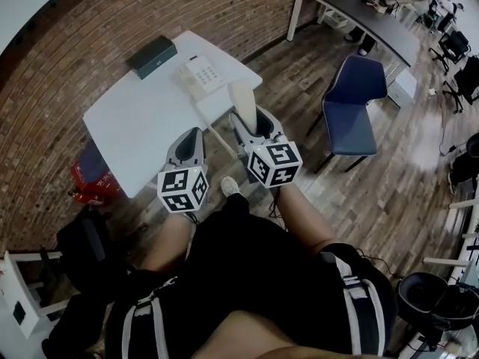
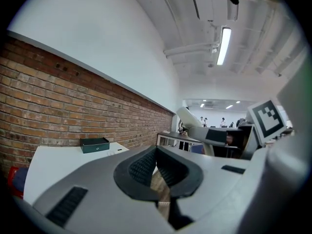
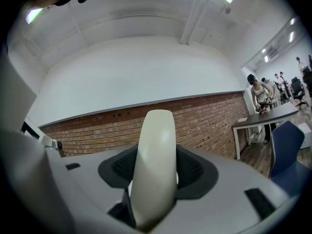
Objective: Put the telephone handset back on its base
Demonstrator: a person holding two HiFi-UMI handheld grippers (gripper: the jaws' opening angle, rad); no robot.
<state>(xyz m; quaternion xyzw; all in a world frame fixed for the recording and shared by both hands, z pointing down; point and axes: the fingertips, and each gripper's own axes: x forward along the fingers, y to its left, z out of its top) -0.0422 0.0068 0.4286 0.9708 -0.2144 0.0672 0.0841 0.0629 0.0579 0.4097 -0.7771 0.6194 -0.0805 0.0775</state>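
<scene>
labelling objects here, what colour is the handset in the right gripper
The handset is plain cream, off-white; it shows best in the right gripper view.

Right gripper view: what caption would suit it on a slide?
Right gripper clamping a cream telephone handset upright before a brick wall.

The right gripper (image 3: 155, 172) clamps a cream telephone handset (image 3: 157, 140) between its dark pads, and the handset rises upright. Behind runs a brick wall (image 3: 209, 118). A blue chair (image 3: 288, 143) stands near a dark table (image 3: 265, 116).
</scene>
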